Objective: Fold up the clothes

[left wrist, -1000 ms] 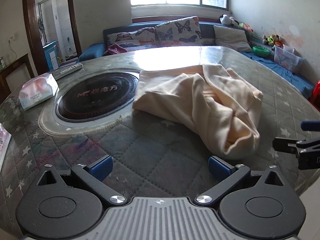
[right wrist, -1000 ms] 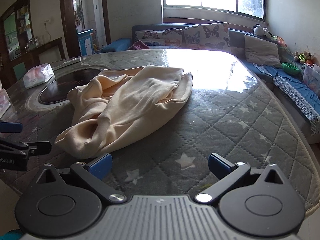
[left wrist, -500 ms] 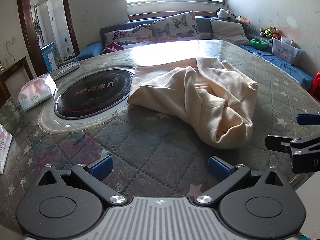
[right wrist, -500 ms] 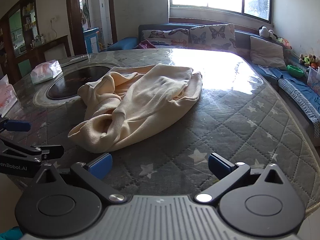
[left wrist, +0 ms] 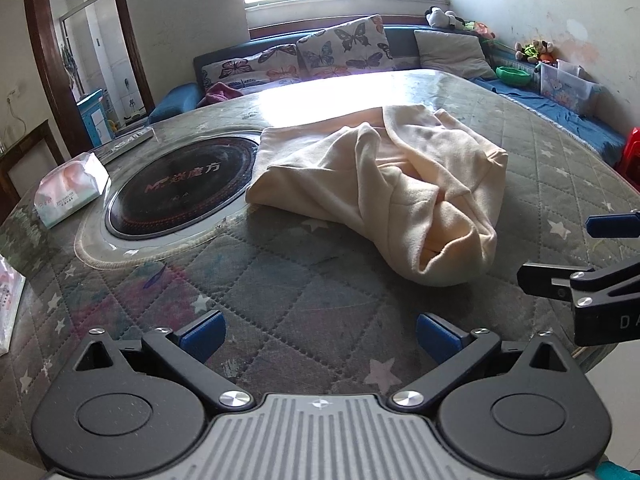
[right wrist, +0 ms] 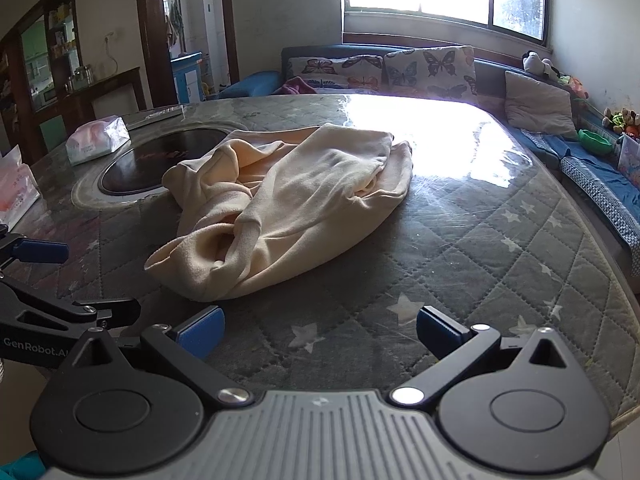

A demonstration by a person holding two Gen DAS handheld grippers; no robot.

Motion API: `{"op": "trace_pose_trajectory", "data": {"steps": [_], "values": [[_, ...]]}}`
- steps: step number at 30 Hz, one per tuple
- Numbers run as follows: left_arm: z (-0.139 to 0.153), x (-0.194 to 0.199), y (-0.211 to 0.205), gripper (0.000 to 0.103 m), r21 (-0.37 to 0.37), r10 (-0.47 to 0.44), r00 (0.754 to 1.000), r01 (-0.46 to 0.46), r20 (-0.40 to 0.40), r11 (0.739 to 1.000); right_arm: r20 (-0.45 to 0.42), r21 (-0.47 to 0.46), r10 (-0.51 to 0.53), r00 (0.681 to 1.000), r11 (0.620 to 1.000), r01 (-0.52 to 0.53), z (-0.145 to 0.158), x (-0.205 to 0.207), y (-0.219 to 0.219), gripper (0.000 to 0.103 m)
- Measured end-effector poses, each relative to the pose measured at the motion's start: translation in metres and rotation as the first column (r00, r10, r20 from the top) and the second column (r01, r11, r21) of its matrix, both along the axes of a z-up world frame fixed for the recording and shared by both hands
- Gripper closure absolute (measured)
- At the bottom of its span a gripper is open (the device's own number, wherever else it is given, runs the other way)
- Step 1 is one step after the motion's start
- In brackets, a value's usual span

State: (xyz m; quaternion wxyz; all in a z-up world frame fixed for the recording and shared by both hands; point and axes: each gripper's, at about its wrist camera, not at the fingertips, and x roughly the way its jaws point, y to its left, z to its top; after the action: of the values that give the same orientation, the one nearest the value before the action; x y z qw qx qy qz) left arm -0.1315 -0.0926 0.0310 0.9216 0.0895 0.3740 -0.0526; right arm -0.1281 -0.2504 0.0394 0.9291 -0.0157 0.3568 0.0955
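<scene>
Garment point(left wrist: 400, 184), cream, is found crumpled on the quilted surface point(left wrist: 280, 292) beside an inset cooktop point(left wrist: 180, 192), left tool point(left wrist: 318, 336) and right tool point(right wrist: 320, 330) both held wide open and empty; a multi-layer pinch is risked, bunching the fold.

Quick count: one cream garment point(left wrist: 384, 184), one tissue pack point(left wrist: 70, 188), one round cooktop point(left wrist: 182, 188), two butterfly pillows point(left wrist: 344, 46), one plain grey cushion point(left wrist: 450, 50), two grippers, left gripper point(left wrist: 318, 330) and right gripper point(right wrist: 320, 330).
</scene>
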Motion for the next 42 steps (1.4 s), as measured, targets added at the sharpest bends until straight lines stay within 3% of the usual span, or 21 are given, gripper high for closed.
{"op": "trace_pose_trajectory", "data": {"steps": [42], "values": [[0.001, 0.007, -0.011, 0.0, 0.056, -0.035, 0.999, 0.035, 0.001, 0.998, -0.011, 0.024, 0.009, 1.0, 1.0, -0.009, 0.0, 0.005, 0.0, 0.0]]}}
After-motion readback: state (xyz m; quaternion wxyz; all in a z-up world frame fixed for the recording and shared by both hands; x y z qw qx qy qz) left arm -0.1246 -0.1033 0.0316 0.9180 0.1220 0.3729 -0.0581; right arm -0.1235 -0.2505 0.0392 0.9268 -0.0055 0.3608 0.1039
